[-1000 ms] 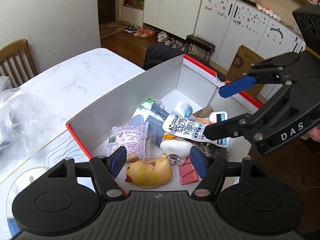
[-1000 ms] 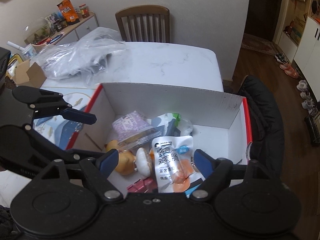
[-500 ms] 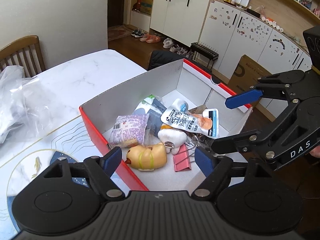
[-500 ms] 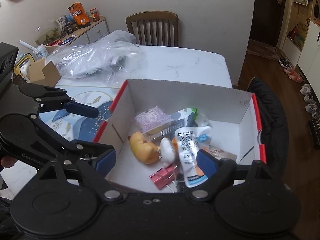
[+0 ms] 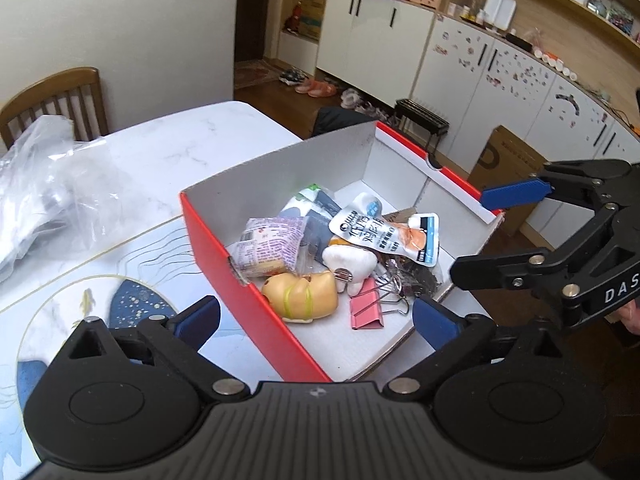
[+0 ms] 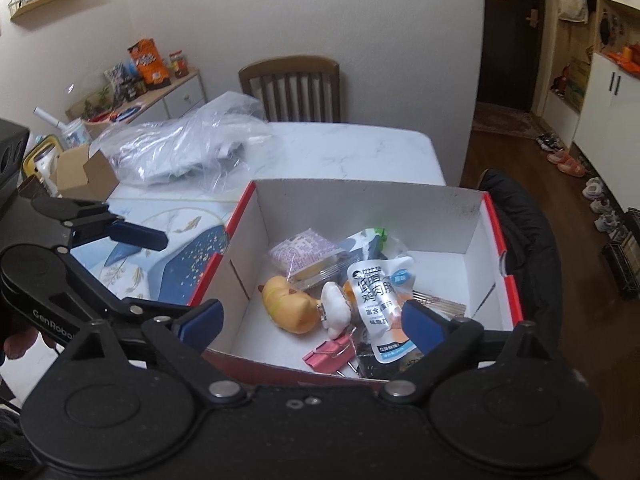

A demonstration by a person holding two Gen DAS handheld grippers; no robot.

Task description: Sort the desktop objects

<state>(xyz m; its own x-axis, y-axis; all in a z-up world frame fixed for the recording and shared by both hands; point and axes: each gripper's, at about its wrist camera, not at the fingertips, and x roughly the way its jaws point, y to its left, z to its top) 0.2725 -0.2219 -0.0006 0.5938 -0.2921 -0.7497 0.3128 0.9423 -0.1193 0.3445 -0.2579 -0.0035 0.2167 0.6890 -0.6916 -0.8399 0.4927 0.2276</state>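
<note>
A red cardboard box (image 5: 256, 304) with a white inside sits on the white marble desk (image 5: 192, 148), filling the middle of both wrist views. Its contents lie heaped toward the centre: a purple snack packet (image 5: 272, 244) leans against the red wall, a yellow squishy toy (image 5: 300, 296) lies just below it, and a white plush charm (image 5: 352, 268) touches the toy's right side. A white pouch with Chinese print (image 5: 384, 236) rests on top of the pile, and a pink binder clip (image 5: 366, 312) lies on the box floor at the lower right of the heap.

The left claw (image 5: 316, 318) hovers at the bottom of its own frame, fingers spread wide with nothing between them, straddling the near red wall. The right claw (image 6: 310, 318) is likewise released and empty, poised over the box's near edge in its own view; in the left view it appears at the right edge of the frame.

A crumpled clear plastic bag (image 6: 180, 144) lies on the desk in the upper left, in front of a wooden chair (image 6: 292, 88).
</note>
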